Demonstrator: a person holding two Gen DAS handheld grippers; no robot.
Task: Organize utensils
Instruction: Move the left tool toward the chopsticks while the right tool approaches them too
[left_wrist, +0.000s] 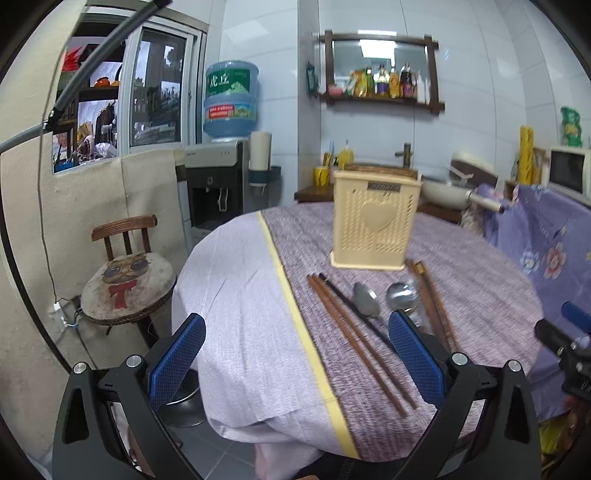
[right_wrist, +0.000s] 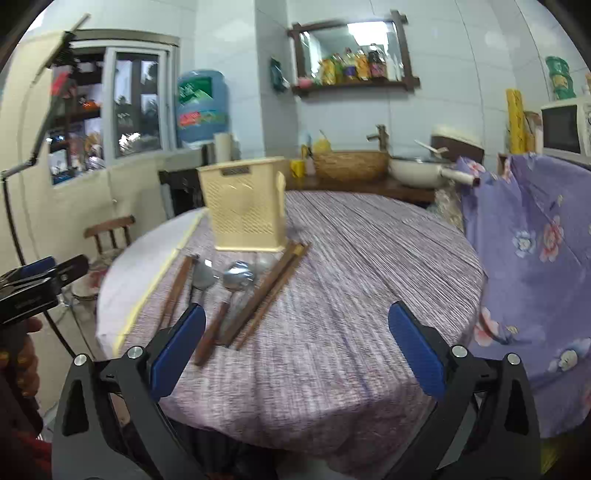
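I see a round counter (left_wrist: 236, 295) covered in a striped purple cloth. My left gripper (left_wrist: 295, 362) hovers over the near edge, its blue fingers (left_wrist: 177, 362) spread wide and holding nothing. My right gripper (right_wrist: 297, 347) hangs likewise, fingers (right_wrist: 417, 347) wide apart and empty.

A cream plastic utensil holder (left_wrist: 375, 221) stands upright near the counter's middle. In front of it the utensils lie in a row on the cloth: 2 brown chopsticks (left_wrist: 354, 343) at the left, a dark-handled spoon (left_wrist: 365, 304) beside them, a shiny spoon (left_wrist: 400, 295) next, and 2 more chopsticks (left_wrist: 436, 302) at the right.

To the left of the counter stands a wooden chair (left_wrist: 127, 273).
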